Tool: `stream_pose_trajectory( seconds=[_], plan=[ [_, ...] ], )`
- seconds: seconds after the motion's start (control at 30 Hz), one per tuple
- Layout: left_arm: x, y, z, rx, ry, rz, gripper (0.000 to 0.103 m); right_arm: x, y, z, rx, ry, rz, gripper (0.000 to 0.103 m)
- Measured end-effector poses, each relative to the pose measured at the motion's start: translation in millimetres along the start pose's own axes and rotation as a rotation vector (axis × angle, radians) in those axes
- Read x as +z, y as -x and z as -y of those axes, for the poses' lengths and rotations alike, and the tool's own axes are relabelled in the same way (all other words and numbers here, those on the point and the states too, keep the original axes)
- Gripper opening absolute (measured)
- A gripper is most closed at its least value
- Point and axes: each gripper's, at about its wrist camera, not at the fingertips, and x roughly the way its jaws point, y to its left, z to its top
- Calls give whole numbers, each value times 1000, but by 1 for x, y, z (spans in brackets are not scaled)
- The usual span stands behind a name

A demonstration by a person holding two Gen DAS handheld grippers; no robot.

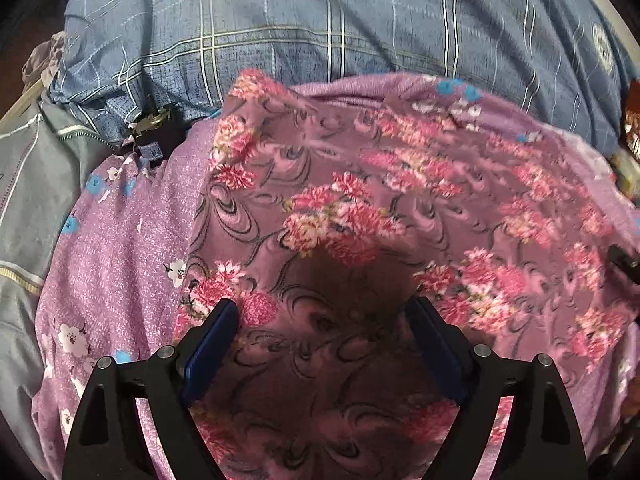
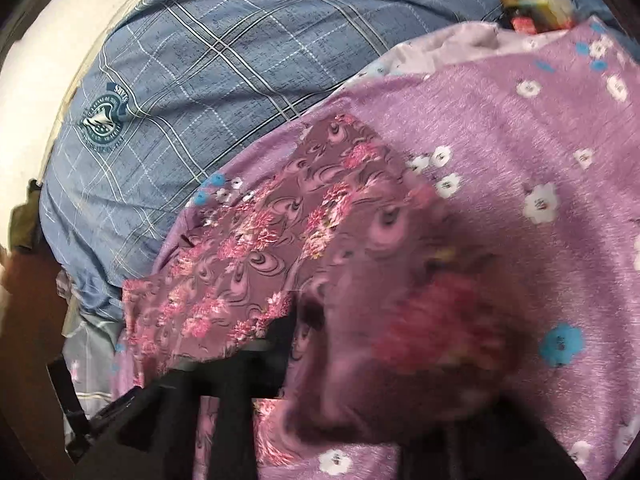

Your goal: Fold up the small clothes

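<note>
The left tool (image 1: 322,320) stands with its two blue-padded fingers (image 1: 212,344) spread wide, hovering just above the mauve garment (image 1: 360,220) with pink flower clusters; the cloth lies under and between the fingers, but neither pad presses on it. The right tool (image 2: 224,400) is much harder to read: in its own view only dark, smeared shapes show at the lower edge, and a blurred fold of the same mauve cloth bulges up right in front of the lens and covers the place where its fingertips would be, so I cannot tell whether it grips the cloth or stands open. It may be lifting that fold, though the blur makes that uncertain. A sliver of dark hardware pokes in at the far right edge of the left view, cut off by the frame. The garment itself is spread in front of both tools, swirled with dark curls and rosy blossoms, its edges rumpled and one corner folded over. It rests on a lilac sheet (image 1: 120,248) dotted with white and blue flowers. Beyond the tools lies a bulky blue plaid pillow (image 1: 320,20) with a round crest on it, and off to the left of the left tool some grey striped fabric (image 1: 28,184).
</note>
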Motion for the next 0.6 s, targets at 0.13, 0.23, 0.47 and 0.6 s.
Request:
stream_pose_trajectory(
  seconds=[0.13,0.23,0.47,0.6],
  plan=[
    [2,13,-25,-11,90,27,87,-3,1,-11,-66,84,30,16],
    [2,21,-50,-6,170,44,87,-5,16,-30,-80,168,96,13],
    [5,36,-104,50,327,65,87,-14,30,-115,-62,406,138,9],
    [5,43,-128,104,388,61,87,-30,18,-165,-12,489,88,9]
  ],
)
